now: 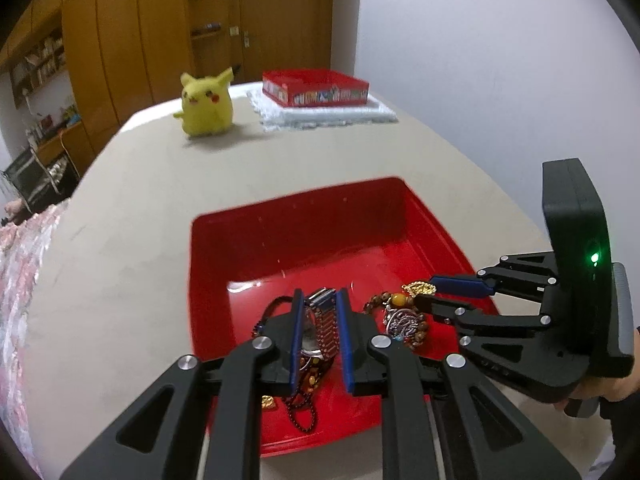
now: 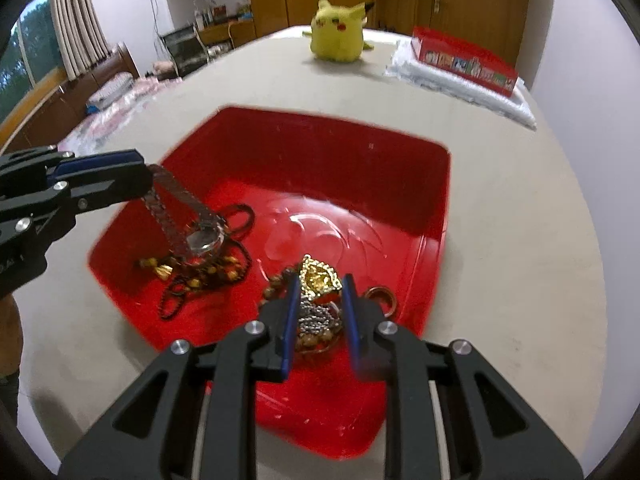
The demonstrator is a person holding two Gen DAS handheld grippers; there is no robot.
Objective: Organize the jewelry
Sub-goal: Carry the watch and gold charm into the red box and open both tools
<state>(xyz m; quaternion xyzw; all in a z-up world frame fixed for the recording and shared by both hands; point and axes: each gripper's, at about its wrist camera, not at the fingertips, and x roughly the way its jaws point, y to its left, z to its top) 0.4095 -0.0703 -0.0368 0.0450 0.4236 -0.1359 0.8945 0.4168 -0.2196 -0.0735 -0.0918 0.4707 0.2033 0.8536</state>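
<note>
One copper ring (image 2: 382,297), right-wrist view only

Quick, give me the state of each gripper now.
Left gripper: shut on the watch, lifting it by the band.
Right gripper: open, over the gold pendant, holding nothing.

Indoor lighting is even and moderately bright. Glare streaks mark the floor of the red tray (image 2: 320,216). The window (image 2: 24,52) at far left admits daylight. Fisheye distortion bends the table (image 1: 140,208) edges; black vignetting fills corners. Slight blur softens the plush toy (image 1: 206,100).
</note>
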